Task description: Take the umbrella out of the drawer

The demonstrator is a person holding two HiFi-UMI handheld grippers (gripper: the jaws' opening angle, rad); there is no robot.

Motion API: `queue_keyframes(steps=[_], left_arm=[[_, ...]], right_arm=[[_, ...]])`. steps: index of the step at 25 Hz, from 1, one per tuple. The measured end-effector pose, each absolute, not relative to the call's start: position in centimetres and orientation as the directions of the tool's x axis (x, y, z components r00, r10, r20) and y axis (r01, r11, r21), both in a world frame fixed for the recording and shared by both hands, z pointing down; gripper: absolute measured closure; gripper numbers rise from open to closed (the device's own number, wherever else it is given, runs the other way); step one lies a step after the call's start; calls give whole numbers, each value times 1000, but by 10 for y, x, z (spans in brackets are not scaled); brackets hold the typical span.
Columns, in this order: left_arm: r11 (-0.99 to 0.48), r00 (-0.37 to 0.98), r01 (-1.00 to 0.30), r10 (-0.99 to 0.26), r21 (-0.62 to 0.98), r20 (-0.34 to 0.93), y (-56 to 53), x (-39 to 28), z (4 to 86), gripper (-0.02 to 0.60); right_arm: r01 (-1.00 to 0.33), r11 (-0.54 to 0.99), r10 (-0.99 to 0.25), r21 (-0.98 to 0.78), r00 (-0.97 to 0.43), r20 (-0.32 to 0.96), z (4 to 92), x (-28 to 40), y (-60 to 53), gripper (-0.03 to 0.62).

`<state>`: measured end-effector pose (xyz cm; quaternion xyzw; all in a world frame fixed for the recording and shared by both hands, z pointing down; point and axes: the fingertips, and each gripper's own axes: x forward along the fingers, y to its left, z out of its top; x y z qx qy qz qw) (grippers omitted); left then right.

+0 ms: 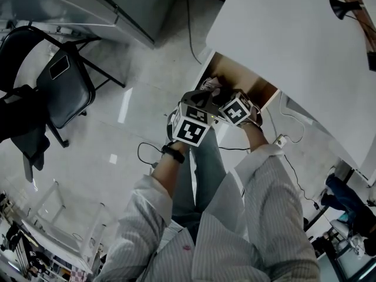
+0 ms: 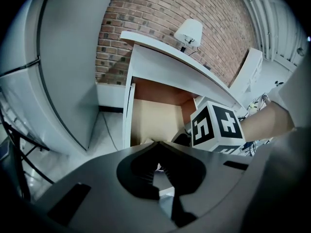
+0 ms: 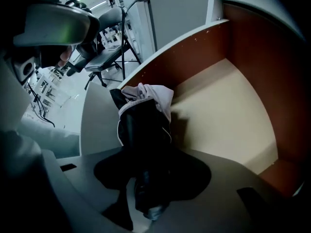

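Umbrella (image 3: 143,130) over drawer (image 3: 228,110) under desk (image 1: 282,40); chair (image 1: 64,87) left

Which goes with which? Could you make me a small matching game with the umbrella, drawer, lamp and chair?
A umbrella
B drawer
C lamp
D chair

1 on the floor
2 dark, folded up
3 on the desk
4 pulled open

Pairs: A-2, B-4, C-3, D-1
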<state>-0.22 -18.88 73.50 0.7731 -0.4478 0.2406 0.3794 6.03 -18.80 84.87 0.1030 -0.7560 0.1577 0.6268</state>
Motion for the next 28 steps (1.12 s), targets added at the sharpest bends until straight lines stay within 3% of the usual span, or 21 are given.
queue_keyframes(steps=[12,28], left_arm=[[-329,475,-878,-525,347,706,-178,-2,680,574],[-372,447,-890,-608,263,655,-177,-13,555,574]], right_arm=[[-456,886,-37,-82,-246,968,766,61,-182,376],[-573,819,-241,-41,-408,880,619,54,-189,376]])
